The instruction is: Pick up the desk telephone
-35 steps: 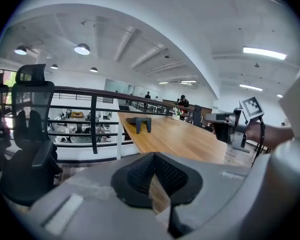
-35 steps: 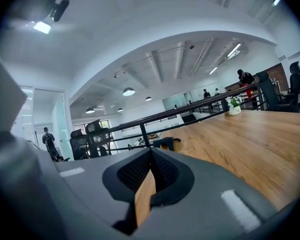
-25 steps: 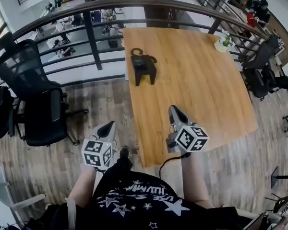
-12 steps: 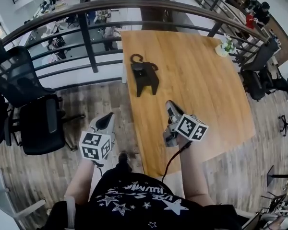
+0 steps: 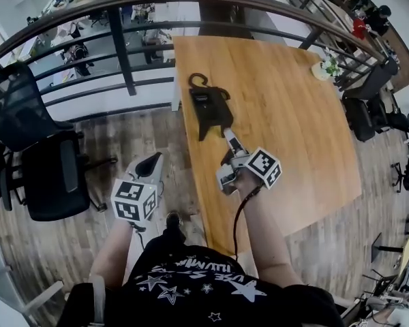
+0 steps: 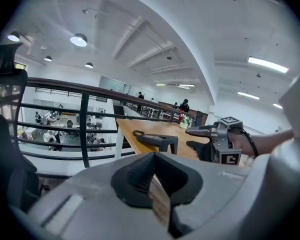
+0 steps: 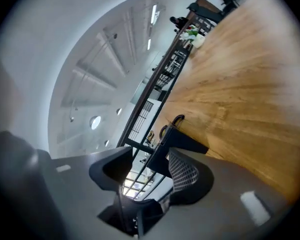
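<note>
The black desk telephone stands on the wooden table near its left edge, with a hook-like loop at its far end. My right gripper is over the table just short of the phone and rolled onto its side. Its jaws have just been opening and stand apart with nothing between them. In the right gripper view the phone lies ahead of the right gripper. My left gripper hangs over the floor left of the table, shut and empty. Its own view shows the phone and the right gripper.
A dark metal railing runs behind the table and past its left side. A black office chair stands on the wood floor at the left. A small potted plant sits at the table's far right corner. More chairs stand to the right.
The right gripper has moved forward over the table to just short of the phone, rolled onto its side and opened its jaws. The left gripper has also moved forward a little.
</note>
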`<control>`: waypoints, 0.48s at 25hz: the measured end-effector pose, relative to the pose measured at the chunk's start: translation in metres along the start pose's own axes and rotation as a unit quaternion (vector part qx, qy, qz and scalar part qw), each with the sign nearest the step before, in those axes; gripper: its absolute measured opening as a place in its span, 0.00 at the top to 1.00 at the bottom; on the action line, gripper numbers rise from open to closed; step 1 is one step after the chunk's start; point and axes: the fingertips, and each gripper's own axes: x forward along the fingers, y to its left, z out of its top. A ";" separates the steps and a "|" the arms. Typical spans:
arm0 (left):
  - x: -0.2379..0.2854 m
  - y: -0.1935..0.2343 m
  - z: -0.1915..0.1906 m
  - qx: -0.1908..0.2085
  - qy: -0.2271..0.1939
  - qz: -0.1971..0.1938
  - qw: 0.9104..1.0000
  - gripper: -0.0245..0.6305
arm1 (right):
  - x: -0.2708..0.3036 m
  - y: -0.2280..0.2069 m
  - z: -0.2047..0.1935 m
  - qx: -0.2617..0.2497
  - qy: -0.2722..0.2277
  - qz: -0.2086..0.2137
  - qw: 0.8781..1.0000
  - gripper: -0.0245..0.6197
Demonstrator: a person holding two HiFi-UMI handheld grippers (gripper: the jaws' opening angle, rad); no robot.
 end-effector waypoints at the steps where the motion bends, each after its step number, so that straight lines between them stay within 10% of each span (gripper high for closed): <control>1: 0.003 0.003 -0.001 -0.003 0.002 0.000 1.000 0.96 | 0.006 -0.006 0.001 0.026 -0.009 -0.002 1.000 0.58; 12: 0.025 0.023 -0.018 -0.030 0.024 -0.002 0.999 0.96 | 0.067 -0.039 -0.011 0.145 -0.028 -0.018 0.989 0.45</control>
